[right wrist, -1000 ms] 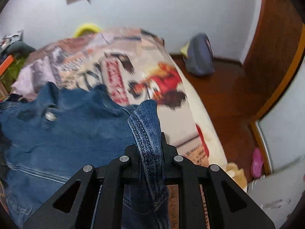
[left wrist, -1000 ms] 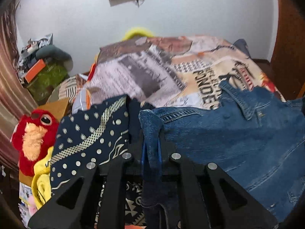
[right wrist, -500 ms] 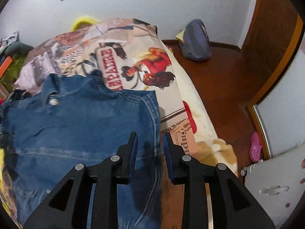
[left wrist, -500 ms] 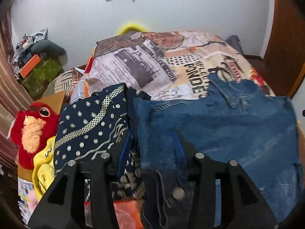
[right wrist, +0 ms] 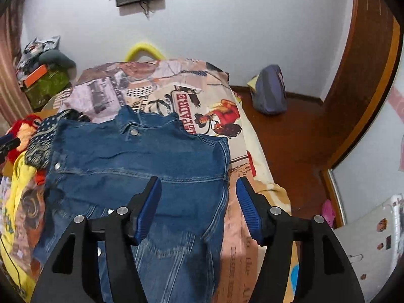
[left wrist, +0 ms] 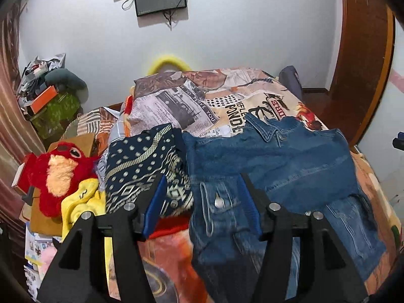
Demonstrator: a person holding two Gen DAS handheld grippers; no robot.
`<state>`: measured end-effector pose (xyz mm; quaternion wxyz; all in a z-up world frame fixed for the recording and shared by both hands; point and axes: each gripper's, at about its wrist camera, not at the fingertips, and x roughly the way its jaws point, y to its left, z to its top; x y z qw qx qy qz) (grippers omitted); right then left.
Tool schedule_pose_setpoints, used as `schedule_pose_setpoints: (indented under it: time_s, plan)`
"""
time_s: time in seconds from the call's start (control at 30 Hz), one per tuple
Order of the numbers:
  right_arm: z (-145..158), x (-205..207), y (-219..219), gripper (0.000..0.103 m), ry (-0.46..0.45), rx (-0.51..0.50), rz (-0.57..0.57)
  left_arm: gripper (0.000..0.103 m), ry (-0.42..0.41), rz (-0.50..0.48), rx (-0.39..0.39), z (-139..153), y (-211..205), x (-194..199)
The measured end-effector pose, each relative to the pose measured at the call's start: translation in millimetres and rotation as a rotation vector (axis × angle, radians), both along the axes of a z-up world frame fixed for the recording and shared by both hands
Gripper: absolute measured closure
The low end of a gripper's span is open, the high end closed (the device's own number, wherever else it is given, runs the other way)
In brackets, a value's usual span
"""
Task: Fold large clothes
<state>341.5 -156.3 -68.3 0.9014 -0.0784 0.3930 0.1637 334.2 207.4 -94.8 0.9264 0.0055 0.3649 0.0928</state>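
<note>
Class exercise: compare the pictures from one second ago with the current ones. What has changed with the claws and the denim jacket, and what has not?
Both claws let go: the left claw and right claw, each shut on a denim edge earlier, now stand open above the denim jacket, which has dropped flat onto the bed. The patterned navy cloth and red plush toy stayed put.

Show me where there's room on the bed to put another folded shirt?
The printed bedspread lies bare beyond the denim jacket collar, toward the wall. A narrow strip runs along the jacket's right edge. The left side is crowded: navy patterned cloth, yellow cloth, red plush toy.
</note>
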Motion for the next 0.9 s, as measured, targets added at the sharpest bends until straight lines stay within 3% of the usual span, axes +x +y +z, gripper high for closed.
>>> schedule_pose_setpoints:
  time_s: [0.2, 0.27, 0.43, 0.73, 0.9]
  plan:
    - [-5.3, -34.5, -3.2, 0.042, 0.001, 0.012, 0.022, 0.04, 0.039, -0.018, -0.033, -7.2, 7.4, -47.1]
    - [-13.4, -44.4, -5.3, 0.042, 0.016, 0.005, 0.037, 0.032, 0.078, -0.033, -0.074, -17.0, 11.9, -59.5]
    - [-38.8, -54.9, -9.5, 0.042, 0.063, -0.092, 0.048, 0.031, 0.23, -0.065, -0.174, -62.1, 20.5, -80.9]
    - [-116.8, -66.6, -44.3, 0.042, 0.309, -0.041, -0.024, 0.031, 0.442, -0.035, -0.341, -154.9, 21.4, -99.6]
    - [-156.9, -77.4, -58.0, 0.042, 0.406, -0.013, -0.054, 0.031, 0.482, -0.05, -0.478, -179.8, 11.1, -103.5]
